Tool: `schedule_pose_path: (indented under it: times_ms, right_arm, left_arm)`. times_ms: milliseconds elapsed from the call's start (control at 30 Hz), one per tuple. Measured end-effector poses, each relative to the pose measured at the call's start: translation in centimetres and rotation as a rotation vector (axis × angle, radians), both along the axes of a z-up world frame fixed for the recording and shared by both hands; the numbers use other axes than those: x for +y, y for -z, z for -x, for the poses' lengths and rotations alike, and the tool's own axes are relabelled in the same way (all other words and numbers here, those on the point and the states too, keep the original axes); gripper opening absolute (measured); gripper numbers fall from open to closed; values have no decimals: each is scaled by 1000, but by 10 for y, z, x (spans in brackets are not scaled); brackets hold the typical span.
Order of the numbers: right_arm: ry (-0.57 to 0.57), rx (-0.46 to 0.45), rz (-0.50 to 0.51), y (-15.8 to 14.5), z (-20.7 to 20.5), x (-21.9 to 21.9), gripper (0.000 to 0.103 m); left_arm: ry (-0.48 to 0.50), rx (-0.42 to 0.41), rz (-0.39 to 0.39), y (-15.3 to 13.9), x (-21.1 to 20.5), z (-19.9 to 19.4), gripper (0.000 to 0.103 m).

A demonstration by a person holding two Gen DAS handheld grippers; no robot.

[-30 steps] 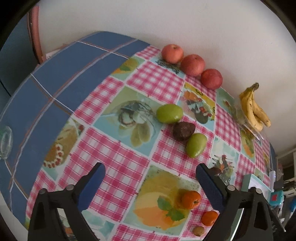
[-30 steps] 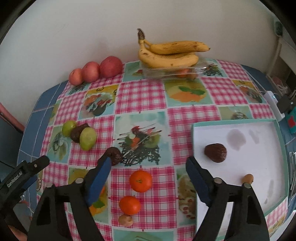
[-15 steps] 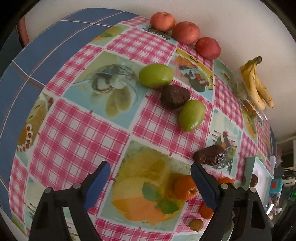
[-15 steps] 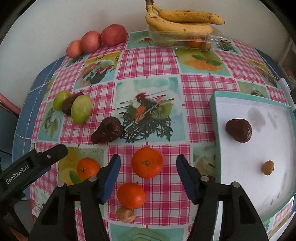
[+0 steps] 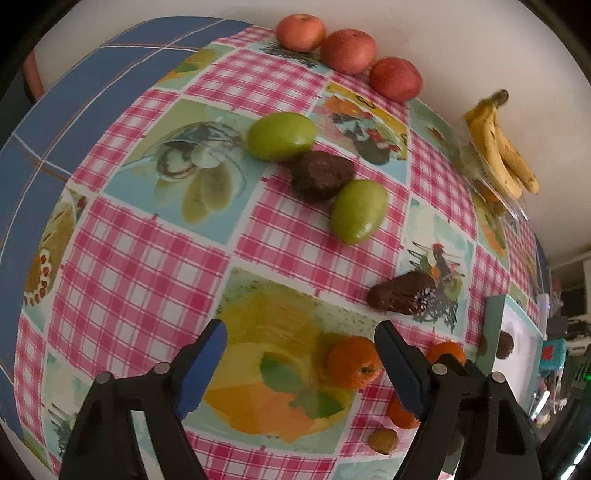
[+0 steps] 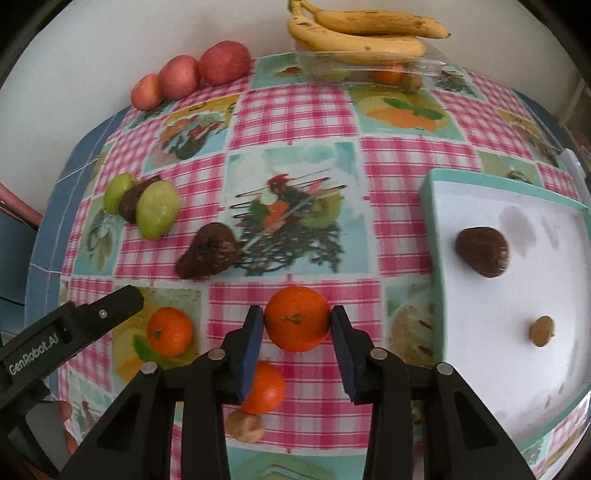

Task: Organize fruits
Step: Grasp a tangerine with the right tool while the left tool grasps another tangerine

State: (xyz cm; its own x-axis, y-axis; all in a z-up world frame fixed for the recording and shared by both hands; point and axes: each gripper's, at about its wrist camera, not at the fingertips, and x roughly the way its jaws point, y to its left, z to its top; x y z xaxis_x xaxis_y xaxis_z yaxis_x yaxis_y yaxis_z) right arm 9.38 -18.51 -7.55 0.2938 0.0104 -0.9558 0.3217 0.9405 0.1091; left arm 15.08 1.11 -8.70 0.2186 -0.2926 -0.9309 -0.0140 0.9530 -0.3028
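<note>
Three round orange mandarins lie near the front edge of the checked pink-and-white oilcloth [image 6: 295,122] with printed fruit panels: one [image 6: 170,331] at left just beside the left gripper [image 5: 301,349], whose blue-padded jaws have been narrowing but stand apart over bare cloth; one, the glossy mandarin [image 6: 296,318], between the pads of the right gripper [image 6: 297,325], whose jaws have just been closing and now touch its two sides; and one [image 6: 264,387] below it, partly hidden. The clamped fruit shows its small green stem scar toward the camera; being nearly spherical, it has no clear long axis. Further right sits a white tray with a teal rim [image 6: 430,236], holding a dark brown fruit [image 6: 482,251] and a small tan one [image 6: 542,330]. Behind, red apples [image 6: 192,75] and yellow bananas [image 6: 362,35] line a pale wall.
</note>
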Motion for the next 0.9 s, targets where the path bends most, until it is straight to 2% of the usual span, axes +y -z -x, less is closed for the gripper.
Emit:
schedule_pose_path:
  times_ms: [100,133,200,333,400,533,667,900]
  right_arm:
    - [31,6,22,-1,4,-12,39]
    - [41,7,20,0,6,-16,39]
    - [62,8,10,0,9,-23,39]
    - [85,3,-4,-2,13,-31,39]
    - [88,-1,-11,-4,15,-32,39]
    - [82,-8,-19,-5,16,-32,39]
    - [78,-23,-22,-10,15,-31,39]
    - [73,-79,-30,-30,19,-31,39]
  left_arm:
    - [20,15,18,2,-6,1,84]
    - [25,20,23,3,-8,2,82]
    - [36,28,27,4,-12,3,70]
    - [59,35,42,4,-21,6,67]
    - [71,36,53,3,-26,7,62]
    - [99,39,33,3,-36,10,58]
    - [106,45,21,6,-41,11,39]
    - [89,-14,30,-14,-38,11,38]
